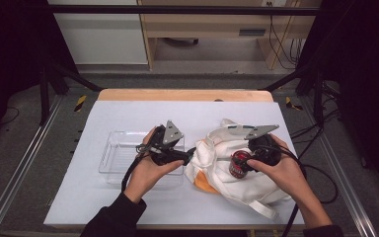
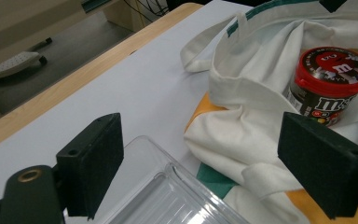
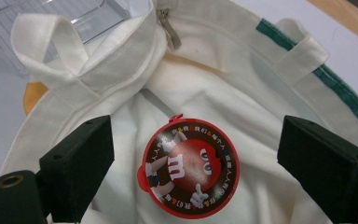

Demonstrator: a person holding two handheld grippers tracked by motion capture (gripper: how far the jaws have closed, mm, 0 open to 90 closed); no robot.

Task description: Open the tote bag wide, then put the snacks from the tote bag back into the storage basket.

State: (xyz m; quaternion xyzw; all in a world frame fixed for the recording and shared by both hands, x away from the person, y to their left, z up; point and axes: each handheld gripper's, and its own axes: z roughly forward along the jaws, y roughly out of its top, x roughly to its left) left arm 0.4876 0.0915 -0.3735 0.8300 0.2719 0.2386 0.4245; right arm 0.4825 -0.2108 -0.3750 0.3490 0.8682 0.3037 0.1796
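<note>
Both grippers stand spread, pinching nothing. The right gripper (image 3: 193, 175) hovers over the red-lidded candy tub (image 3: 189, 167) at lower centre, which sits inside the white tote bag (image 3: 242, 93) — not yet grasped. The left gripper (image 2: 214, 163) hangs by the bag's rim, above the clear tray (image 1: 116, 153) at centre left — seemingly empty, so I judge the unloading is barely begun.

This looks like a lab set up for recording, not a home. The worktop (image 1: 128, 197) is a wooden board under a plain white sheet, boxed in by a black metal frame (image 1: 177, 10) with dark curtains on both sides. Metal rails (image 1: 19, 168) run along the grey floor (image 1: 19, 123), loose cables (image 1: 281, 44) trail about, and bare plywood furniture (image 1: 202, 24) stands behind.
</note>
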